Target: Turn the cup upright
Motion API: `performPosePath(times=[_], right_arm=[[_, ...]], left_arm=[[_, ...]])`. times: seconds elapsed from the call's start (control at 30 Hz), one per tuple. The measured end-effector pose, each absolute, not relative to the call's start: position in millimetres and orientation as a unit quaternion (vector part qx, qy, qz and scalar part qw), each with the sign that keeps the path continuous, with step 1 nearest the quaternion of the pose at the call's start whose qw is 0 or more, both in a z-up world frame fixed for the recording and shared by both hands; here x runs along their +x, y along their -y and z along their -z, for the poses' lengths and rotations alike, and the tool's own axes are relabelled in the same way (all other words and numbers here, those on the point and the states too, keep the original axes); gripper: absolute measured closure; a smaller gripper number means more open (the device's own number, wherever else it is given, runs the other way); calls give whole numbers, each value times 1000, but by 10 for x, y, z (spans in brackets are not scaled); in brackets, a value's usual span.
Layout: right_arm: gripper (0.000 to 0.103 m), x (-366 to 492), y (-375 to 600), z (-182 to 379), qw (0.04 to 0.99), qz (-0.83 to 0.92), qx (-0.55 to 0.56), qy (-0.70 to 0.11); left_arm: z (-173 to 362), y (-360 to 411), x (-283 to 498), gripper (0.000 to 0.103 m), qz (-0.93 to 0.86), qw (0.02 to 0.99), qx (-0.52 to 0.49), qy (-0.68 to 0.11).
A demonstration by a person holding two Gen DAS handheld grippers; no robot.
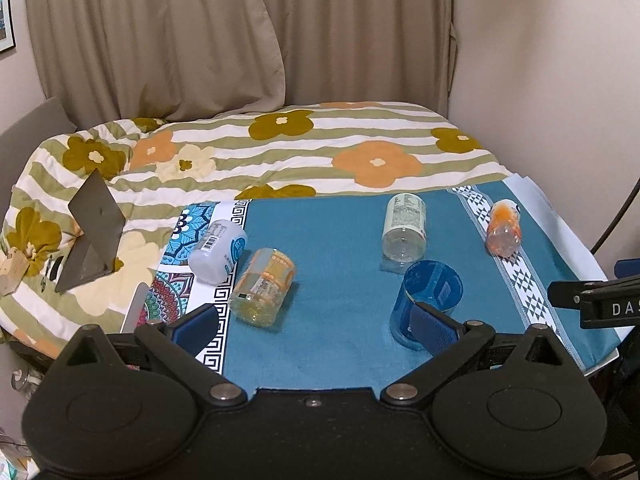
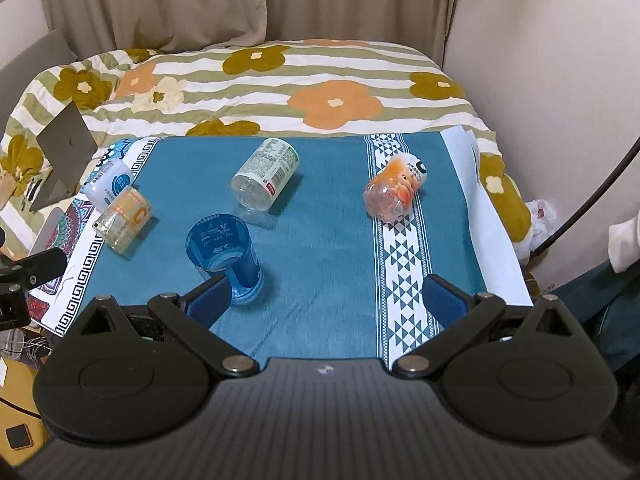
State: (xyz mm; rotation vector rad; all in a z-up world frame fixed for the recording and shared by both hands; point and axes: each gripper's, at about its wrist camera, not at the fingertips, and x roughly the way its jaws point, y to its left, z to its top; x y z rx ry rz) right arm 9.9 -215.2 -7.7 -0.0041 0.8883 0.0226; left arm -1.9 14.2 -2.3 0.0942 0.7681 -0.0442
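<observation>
Blue translucent cup stands mouth-up on the teal cloth, lower centre-right — left gripper is nearer, its right finger in front of the cup, jaws spread and empty. Right gripper is also spread — cup at its left finger, axis vertical. Cup print unreadable; "DAS" shows at the left view's right edge.
</observation>
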Motion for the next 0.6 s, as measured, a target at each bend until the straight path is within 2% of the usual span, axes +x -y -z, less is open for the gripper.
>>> performPosePath(times=[0.6], right_arm=[[0, 113, 2142, 96, 902, -14, -1, -432]], left_arm=[[40, -157, -21, 0, 18, 925, 46, -376]])
